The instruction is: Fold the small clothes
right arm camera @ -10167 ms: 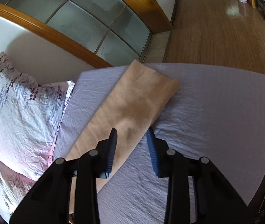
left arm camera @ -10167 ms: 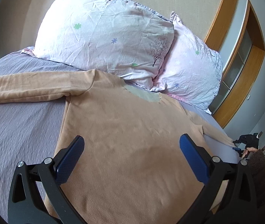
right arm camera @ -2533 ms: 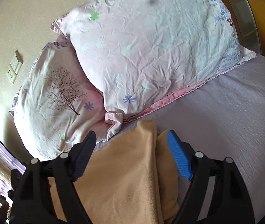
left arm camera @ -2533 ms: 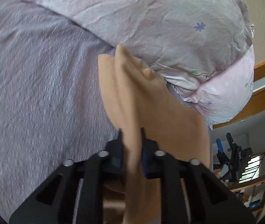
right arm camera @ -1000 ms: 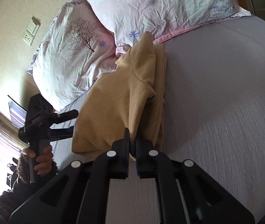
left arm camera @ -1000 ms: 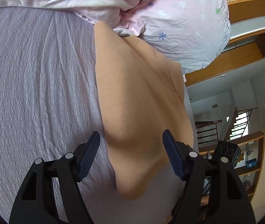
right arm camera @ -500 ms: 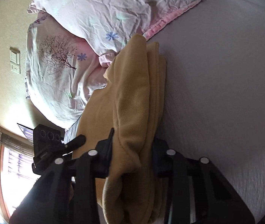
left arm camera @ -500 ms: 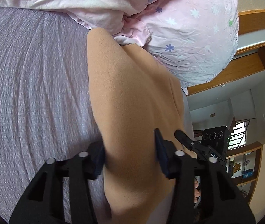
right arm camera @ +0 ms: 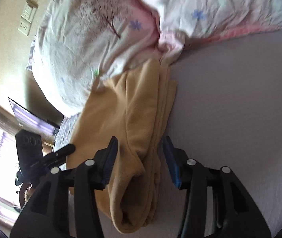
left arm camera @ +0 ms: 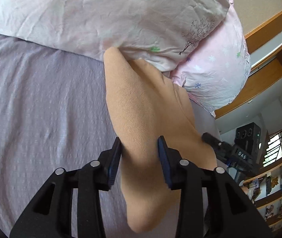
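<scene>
A tan fleece top (left arm camera: 145,119) lies folded into a long narrow stack on the lilac bedsheet (left arm camera: 41,109), its far end against the pillows. My left gripper (left arm camera: 139,152) straddles the stack's left edge with its blue pads pressed on the bunched fabric. In the right wrist view the same top (right arm camera: 139,119) shows several stacked layers. My right gripper (right arm camera: 140,158) straddles its right edge, and the jaws stand slightly apart around the thick fold. The other gripper shows at the far side in each view.
Two floral pillows (left arm camera: 121,19) lie at the head of the bed, right behind the top. The lilac sheet (right arm camera: 240,109) spreads to the right. A wooden-framed wall and shelves (left arm camera: 276,188) stand beyond the bed. A wall socket (right arm camera: 26,19) is above the pillows.
Both grippers have closed in on the stack's side edges. The left jaws narrowed from wide open to pinching the fabric. The right gripper let go and now grips the thick fold.
</scene>
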Available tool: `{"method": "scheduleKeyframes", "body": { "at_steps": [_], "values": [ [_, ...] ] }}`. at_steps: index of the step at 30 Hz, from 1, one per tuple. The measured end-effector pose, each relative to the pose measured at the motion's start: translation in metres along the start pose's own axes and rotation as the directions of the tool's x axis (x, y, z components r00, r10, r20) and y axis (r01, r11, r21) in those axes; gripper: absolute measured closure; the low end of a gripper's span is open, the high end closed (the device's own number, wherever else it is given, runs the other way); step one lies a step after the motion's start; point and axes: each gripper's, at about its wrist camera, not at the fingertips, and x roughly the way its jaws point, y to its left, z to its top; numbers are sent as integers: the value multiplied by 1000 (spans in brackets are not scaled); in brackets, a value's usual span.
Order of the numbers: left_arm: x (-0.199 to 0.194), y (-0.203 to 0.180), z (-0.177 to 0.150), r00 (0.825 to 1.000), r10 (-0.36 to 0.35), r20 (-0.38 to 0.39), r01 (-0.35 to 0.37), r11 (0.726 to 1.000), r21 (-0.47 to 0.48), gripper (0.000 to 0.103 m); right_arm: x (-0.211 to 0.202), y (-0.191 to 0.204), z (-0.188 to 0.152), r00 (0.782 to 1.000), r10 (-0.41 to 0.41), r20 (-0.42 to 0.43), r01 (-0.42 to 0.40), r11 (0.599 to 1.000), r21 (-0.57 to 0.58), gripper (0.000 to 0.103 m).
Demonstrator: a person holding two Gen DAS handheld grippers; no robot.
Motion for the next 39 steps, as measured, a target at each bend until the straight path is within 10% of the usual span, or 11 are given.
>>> {"method": "scheduleKeyframes", "body": {
  "at_steps": [2,5,8,14,18,21,25,31,39],
  "values": [
    [-21,-12,-8,998,-23,56,19,997,75,65,-29,11,-3,995,58,86,-57,998,-17,34],
    [-40,-43,-29,993,-101,66,85,974,210,62,-46,28,-21,963,265,45,-263,964,-38,28],
    [-30,-72,-47,994,-108,21,96,946,308,44,-41,40,-42,954,299,-7,-299,953,-57,26],
    [21,-74,-76,988,104,-112,-57,931,360,44,-1,23,-85,971,191,-144,-185,981,56,25],
    [-11,-67,-91,995,89,-51,-65,933,354,42,-29,32,-99,985,133,-111,-134,991,-5,10],
    [-35,-63,-104,977,202,62,-211,918,336,7,-53,49,-110,998,-62,-27,57,987,-153,2],
    [-29,-58,-112,921,373,113,-390,861,328,5,-54,58,-130,961,-277,14,271,930,-249,2],
    [-3,-48,-114,858,509,62,-496,794,352,4,-18,48,-142,917,-399,-22,378,884,-276,2],
    [2,-46,-116,847,528,62,-511,776,369,1,-1,63,-150,883,-470,-6,440,830,-342,2]
  ]
}}
